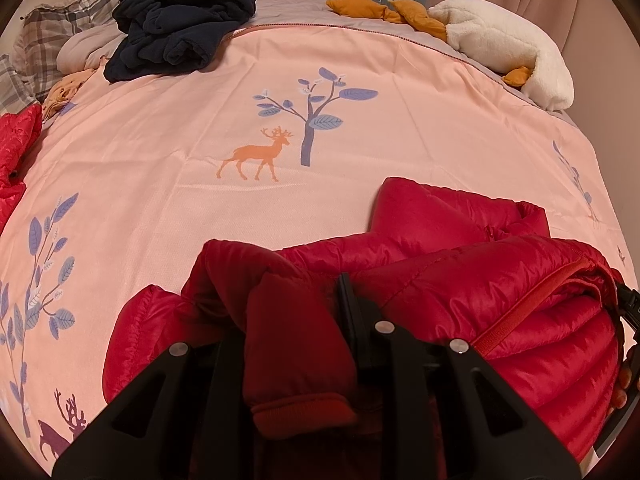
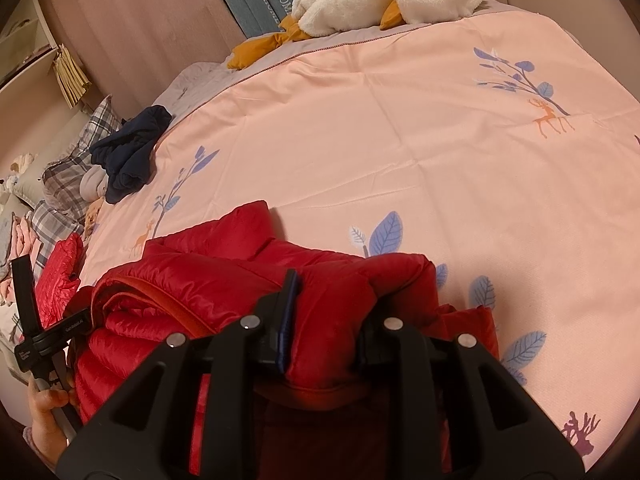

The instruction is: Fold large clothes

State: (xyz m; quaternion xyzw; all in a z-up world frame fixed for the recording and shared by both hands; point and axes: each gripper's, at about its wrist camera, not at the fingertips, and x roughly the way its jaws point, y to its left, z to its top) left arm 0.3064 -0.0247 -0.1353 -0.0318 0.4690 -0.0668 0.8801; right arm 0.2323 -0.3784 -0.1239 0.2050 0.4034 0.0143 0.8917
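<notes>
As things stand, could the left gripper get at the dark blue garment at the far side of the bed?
Probably not yet: the left gripper is shut on the red puffer jacket, and the dark blue garment lies far across open bedspread.

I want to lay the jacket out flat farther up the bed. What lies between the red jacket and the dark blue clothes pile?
Only bare pink bedspread, printed with a deer and tree, lies between the red jacket and the dark blue clothes pile, seen in the left wrist view.

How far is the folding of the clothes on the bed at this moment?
Done: the red down jacket already lies doubled in layers on the pink quilt. In hand: the left gripper and right gripper each clamp a part of it. Left: setting it down, then the crumpled navy garment and a second red garment at the edge.
</notes>
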